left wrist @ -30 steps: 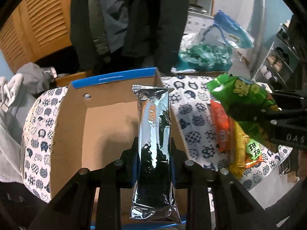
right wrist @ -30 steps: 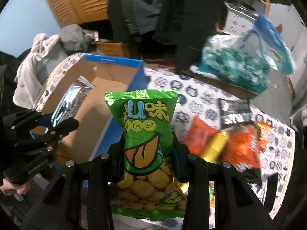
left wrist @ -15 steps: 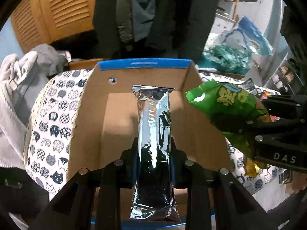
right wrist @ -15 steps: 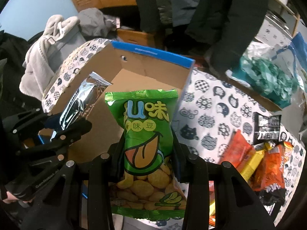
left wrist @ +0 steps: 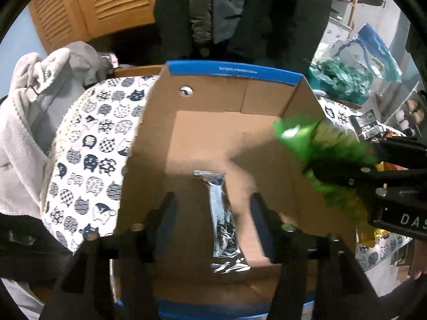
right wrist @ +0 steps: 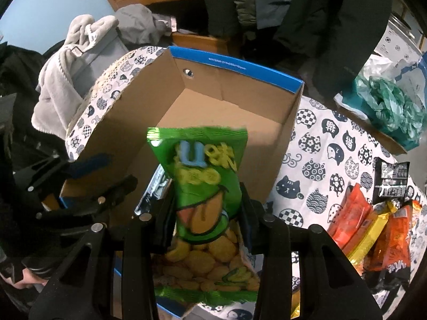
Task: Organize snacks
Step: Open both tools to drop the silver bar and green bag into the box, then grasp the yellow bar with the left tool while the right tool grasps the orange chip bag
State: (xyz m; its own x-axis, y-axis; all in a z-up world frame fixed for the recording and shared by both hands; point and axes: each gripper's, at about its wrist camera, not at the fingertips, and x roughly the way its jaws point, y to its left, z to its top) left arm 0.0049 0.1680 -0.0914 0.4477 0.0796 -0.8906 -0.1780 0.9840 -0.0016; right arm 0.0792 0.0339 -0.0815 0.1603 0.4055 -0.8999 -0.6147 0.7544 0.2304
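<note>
A cardboard box (left wrist: 234, 101) with a blue rim stands on the cat-print cloth; it also shows in the right wrist view (right wrist: 234, 93). A silver foil packet (left wrist: 222, 218) lies on the box floor, between the spread fingers of my left gripper (left wrist: 213, 208), which is open above it. My right gripper (right wrist: 205, 210) is shut on a green snack bag (right wrist: 205, 186) and holds it over the box's near right part; the bag appears blurred in the left wrist view (left wrist: 320, 149). The foil packet peeks out behind the bag (right wrist: 152, 189).
Orange and yellow snack packets (right wrist: 373, 226) and a black packet (right wrist: 392, 178) lie on the cloth (right wrist: 320, 160) right of the box. A teal plastic bag (right wrist: 387, 104) sits at the back right. Grey clothes (left wrist: 29, 106) pile up left of the table.
My left gripper has opened and the silver packet has dropped onto the box floor. My right gripper has carried the green bag further left, over the box.
</note>
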